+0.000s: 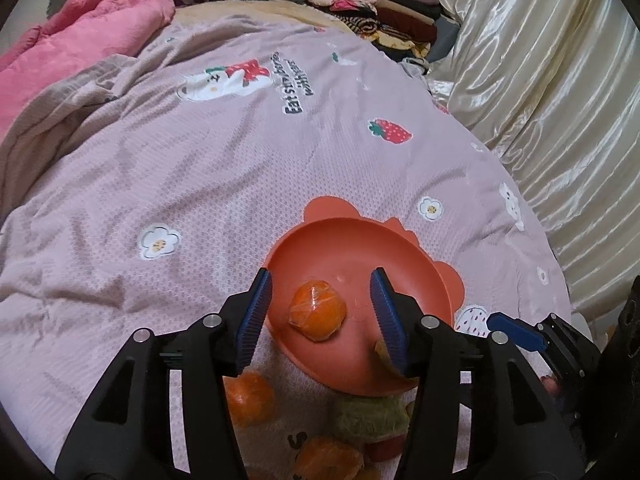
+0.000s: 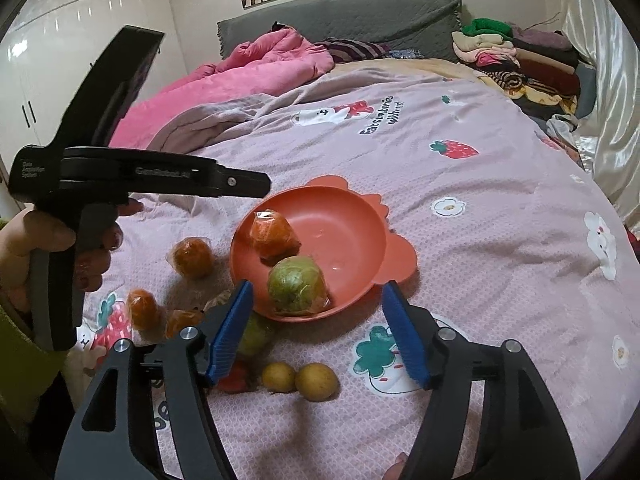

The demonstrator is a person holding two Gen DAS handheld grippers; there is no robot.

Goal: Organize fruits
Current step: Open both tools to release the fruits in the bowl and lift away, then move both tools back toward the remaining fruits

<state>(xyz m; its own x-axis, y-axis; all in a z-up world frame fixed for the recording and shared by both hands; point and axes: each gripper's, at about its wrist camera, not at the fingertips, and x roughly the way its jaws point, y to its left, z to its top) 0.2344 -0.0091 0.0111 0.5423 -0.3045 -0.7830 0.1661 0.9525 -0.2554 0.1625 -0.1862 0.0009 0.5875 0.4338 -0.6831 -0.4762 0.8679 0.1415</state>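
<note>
An orange-red bowl (image 1: 360,248) (image 2: 352,216) rests on the pink bedspread. Inside it lie a plastic-wrapped orange (image 1: 318,312) (image 2: 274,236) and a wrapped green fruit (image 2: 296,286). My left gripper (image 1: 321,274) hovers over the bowl, open, its blue pads well clear of the orange on both sides. My right gripper (image 2: 318,285) stands open just before the bowl's near rim, with nothing gripped. Loose wrapped oranges (image 2: 193,258) (image 2: 142,308) (image 1: 250,398), another green fruit (image 2: 256,334) (image 1: 370,416), a red fruit (image 2: 236,376) and two yellow-brown fruits (image 2: 316,382) lie on the cover near the bowl.
A hand (image 2: 40,248) holds the left gripper's handle at the left of the right wrist view. A pink quilt (image 2: 248,68) is bunched by the grey headboard (image 2: 340,20). Folded clothes (image 2: 520,60) are stacked at the far right, beside a shiny curtain (image 1: 540,100). White wardrobe doors (image 2: 80,40) stand at left.
</note>
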